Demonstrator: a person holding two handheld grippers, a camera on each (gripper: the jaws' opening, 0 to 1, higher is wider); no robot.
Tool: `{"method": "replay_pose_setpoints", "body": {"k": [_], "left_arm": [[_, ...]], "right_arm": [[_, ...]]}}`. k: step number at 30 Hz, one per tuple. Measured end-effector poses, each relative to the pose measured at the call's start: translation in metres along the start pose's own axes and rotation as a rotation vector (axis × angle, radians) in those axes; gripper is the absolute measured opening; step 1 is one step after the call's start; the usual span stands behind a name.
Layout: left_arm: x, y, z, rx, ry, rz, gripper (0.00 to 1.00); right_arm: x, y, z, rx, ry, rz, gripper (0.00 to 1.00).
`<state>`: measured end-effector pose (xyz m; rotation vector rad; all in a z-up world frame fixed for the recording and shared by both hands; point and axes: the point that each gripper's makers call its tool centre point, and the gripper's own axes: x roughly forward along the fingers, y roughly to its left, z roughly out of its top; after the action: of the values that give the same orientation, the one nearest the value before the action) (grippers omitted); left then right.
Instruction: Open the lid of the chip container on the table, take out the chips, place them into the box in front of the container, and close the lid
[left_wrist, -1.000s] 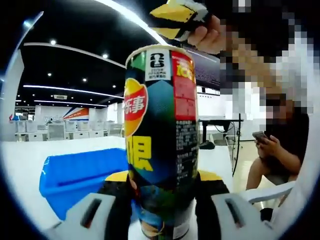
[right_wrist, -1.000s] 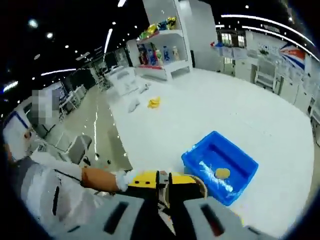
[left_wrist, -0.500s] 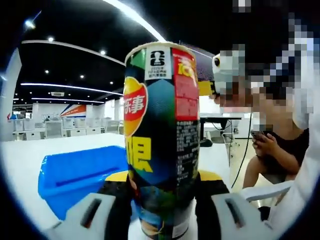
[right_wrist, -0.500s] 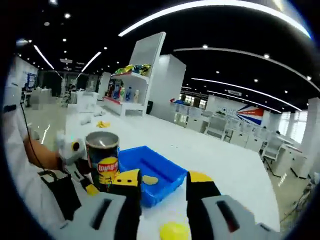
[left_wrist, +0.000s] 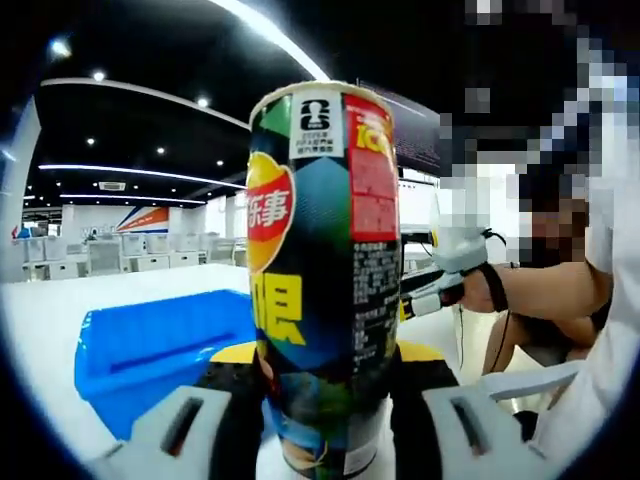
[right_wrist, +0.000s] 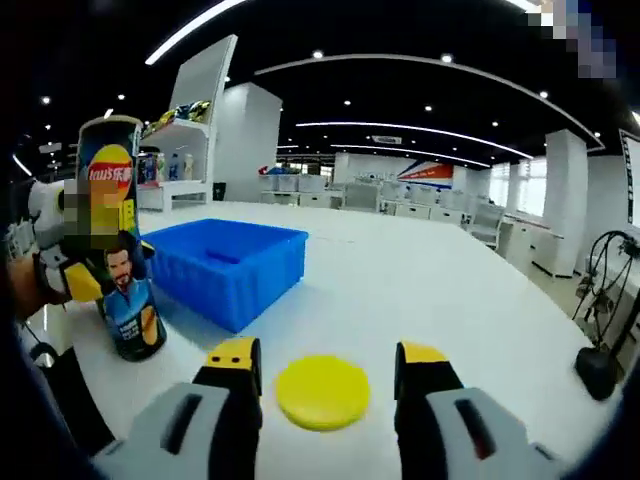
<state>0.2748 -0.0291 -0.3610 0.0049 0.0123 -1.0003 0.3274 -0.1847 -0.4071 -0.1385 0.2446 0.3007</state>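
Can hides much of the blue box behind it, its base cut off at the bottom edge, and the box's contents can't be made out.

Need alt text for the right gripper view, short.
A yellow lid lies flat on the white table between the open jaws of the right gripper. To the left stands a chip can held by the left gripper, with a blue box beside it.

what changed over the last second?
The right gripper came down from above the tall printed chip can to the white table, where the round yellow lid now lies between its open jaws. The left gripper stays shut on the can; the blue plastic box has not moved.
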Motion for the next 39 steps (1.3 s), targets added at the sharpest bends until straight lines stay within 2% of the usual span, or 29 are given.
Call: {"method": "replay_pose_setpoints", "body": {"k": [4,5,11,20,25,39], "left_arm": [[0.000,0.000,0.000,0.000,0.001,0.001,0.50],[0.000,0.000,0.000,-0.001,0.001,0.002,0.50],[0.000,0.000,0.000,-0.004,-0.005,0.004,0.50],[-0.001,0.001,-0.001,-0.003,-0.011,0.005,0.50],[-0.001,0.001,-0.001,-0.003,-0.012,0.005,0.50],[-0.001,0.001,-0.002,0.003,-0.007,0.005,0.50]], "right_arm": [[0.007,0.002,-0.013,0.006,0.016,-0.003,0.53],[0.009,0.002,-0.020,0.020,0.046,-0.004,0.54],[0.013,0.000,-0.032,0.047,0.062,0.001,0.54],[0.016,0.001,-0.031,0.044,0.050,0.006,0.52],[0.017,0.002,-0.032,0.053,0.047,0.006,0.48],[0.017,0.003,-0.032,0.052,0.055,0.025,0.47]]}}
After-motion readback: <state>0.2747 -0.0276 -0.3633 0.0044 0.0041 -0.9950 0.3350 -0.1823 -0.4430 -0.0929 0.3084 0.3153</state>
